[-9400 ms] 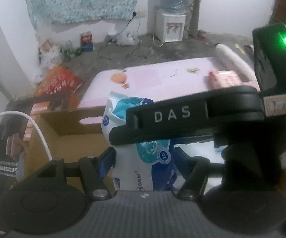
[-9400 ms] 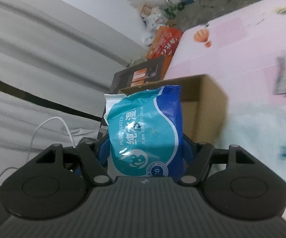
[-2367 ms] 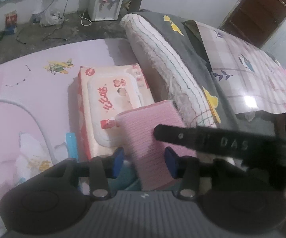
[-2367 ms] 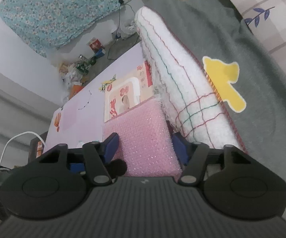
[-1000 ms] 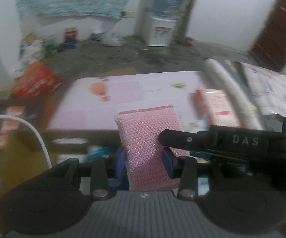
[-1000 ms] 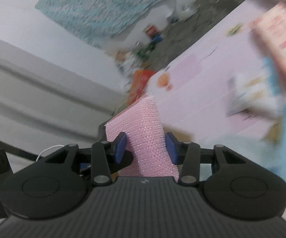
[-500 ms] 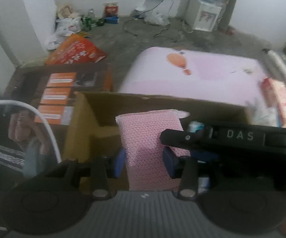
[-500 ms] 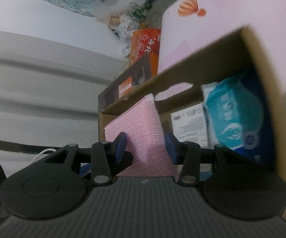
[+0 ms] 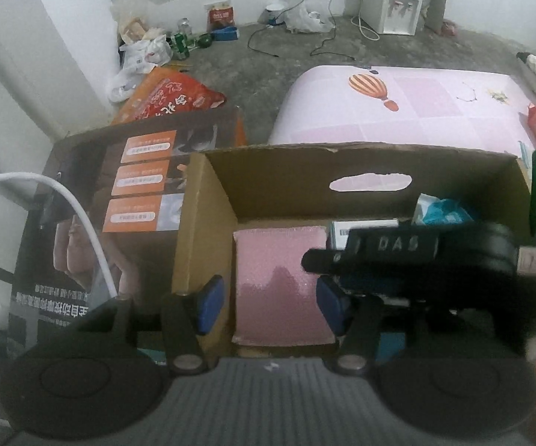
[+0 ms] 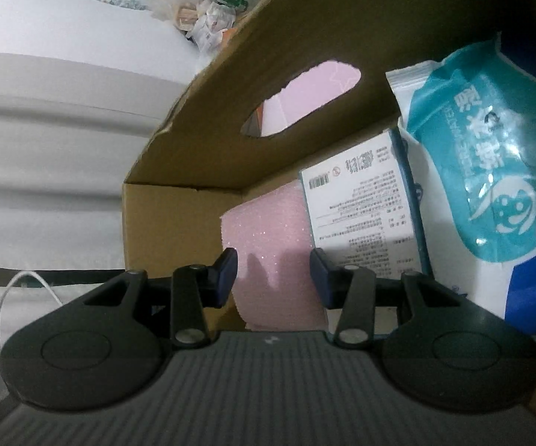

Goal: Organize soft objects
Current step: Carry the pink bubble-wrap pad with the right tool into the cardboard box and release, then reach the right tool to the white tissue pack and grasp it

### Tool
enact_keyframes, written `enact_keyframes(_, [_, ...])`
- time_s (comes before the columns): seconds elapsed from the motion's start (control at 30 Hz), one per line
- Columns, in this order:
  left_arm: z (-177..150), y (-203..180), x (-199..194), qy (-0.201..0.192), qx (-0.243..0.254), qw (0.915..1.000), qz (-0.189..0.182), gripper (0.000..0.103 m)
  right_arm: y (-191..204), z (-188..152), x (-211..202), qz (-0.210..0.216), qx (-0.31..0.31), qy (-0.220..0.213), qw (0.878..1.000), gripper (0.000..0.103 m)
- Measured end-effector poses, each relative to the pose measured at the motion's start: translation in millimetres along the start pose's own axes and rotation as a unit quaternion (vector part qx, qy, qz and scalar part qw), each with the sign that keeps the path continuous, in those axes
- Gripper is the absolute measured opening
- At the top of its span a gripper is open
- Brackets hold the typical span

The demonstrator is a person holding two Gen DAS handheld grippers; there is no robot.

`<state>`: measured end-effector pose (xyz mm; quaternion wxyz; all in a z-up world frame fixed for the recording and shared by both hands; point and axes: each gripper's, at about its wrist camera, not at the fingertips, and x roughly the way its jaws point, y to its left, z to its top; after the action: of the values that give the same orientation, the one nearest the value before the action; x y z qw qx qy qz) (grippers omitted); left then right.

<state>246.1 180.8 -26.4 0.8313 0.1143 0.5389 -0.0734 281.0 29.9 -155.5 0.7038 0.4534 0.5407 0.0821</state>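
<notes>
The cardboard box (image 9: 360, 171) fills mid-frame. At right in the right wrist view, a teal-and-blue wipes pack (image 10: 490, 171) reads "PURE WATER"; the black bar says "DAS". The pink sponge (image 9: 279, 282) — nubbly, flat — lies inside at the box's lower left. Left gripper (image 9: 269, 306) and right gripper (image 10: 273, 278) are both spread, gripping nothing.
</notes>
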Motion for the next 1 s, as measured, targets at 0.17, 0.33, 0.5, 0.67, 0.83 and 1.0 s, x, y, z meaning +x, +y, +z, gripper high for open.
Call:
enact_keyframes(0.17, [-1.7,1.3,-6.3,-0.003,-0.018,0.9998,-0.012,0.063,4.1,12.4,-14.4,0.007,0.001,-0.008,1.0,0.044])
enact_keyframes(0.33, [-0.8,-4.2,-23.7,-0.021,-0.052,0.9974,-0.045,0.071,2.4,19.8,-41.7,0.034,-0.002,-0.018,0.999,0.061])
enact_keyframes(0.5, [0.8,-26.8,-38.0,-0.021,-0.074,0.9934,-0.085,0.075,0.7,23.3,-92.2,0.076,-0.009,-0.033,0.997,0.08])
enact_keyframes(0.67, [5.3,-65.9,-50.3,-0.025,-0.067,0.9907,-0.116,0.077,-5.5,43.5,-158.0,0.104,-0.013,-0.057,0.993,0.082])
enact_keyframes(0.83, [21.7,-116.4,-58.3,-0.038,-0.059,0.9855,-0.155,0.077,-30.8,67.2,-226.0,0.115,-0.008,-0.101,0.988,0.083])
enact_keyframes(1.0, [52.9,-175.7,-47.7,-0.006,-0.069,0.9734,-0.218,0.077,-77.0,99.4,-308.3,0.074,-0.001,-0.169,0.983,0.083])
